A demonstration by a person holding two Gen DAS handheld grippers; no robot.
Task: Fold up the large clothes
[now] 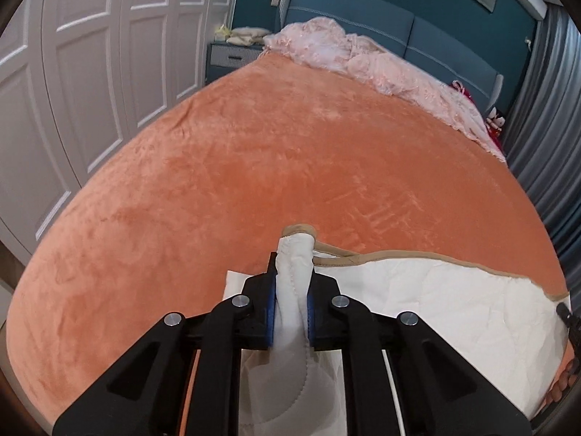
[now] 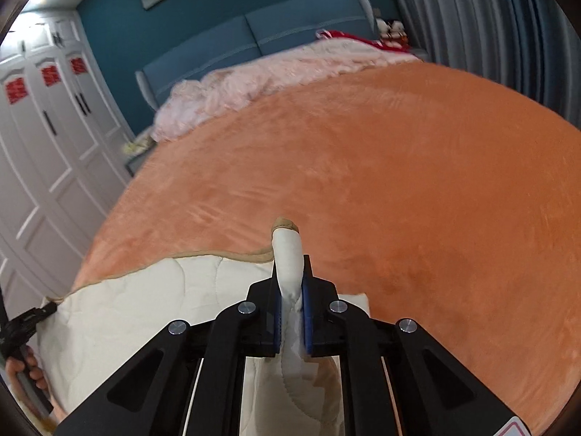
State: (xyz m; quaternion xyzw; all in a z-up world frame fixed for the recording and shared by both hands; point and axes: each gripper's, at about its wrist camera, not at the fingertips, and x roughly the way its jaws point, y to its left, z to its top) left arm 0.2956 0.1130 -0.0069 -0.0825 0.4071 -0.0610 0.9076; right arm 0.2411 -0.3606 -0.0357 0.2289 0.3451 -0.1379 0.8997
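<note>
A white quilted cloth with tan edging (image 1: pixel 435 305) lies at the near end of an orange bed (image 1: pixel 254 167). My left gripper (image 1: pixel 290 309) is shut on one corner of the cloth, which sticks up between the blue pads. My right gripper (image 2: pixel 292 312) is shut on the other corner of the white cloth (image 2: pixel 138 301). The cloth's tan edge runs between the two grippers. The right gripper shows at the right edge of the left wrist view (image 1: pixel 566 312); the left gripper and the hand holding it show at the left edge of the right wrist view (image 2: pixel 25 323).
A crumpled pink blanket (image 1: pixel 363 58) and red items (image 2: pixel 348 38) lie by the blue headboard (image 1: pixel 417 32). White wardrobe doors (image 1: pixel 72 72) stand on the left of the bed, grey curtains (image 2: pixel 490 18) on the right. A nightstand (image 1: pixel 232 58) stands by the headboard.
</note>
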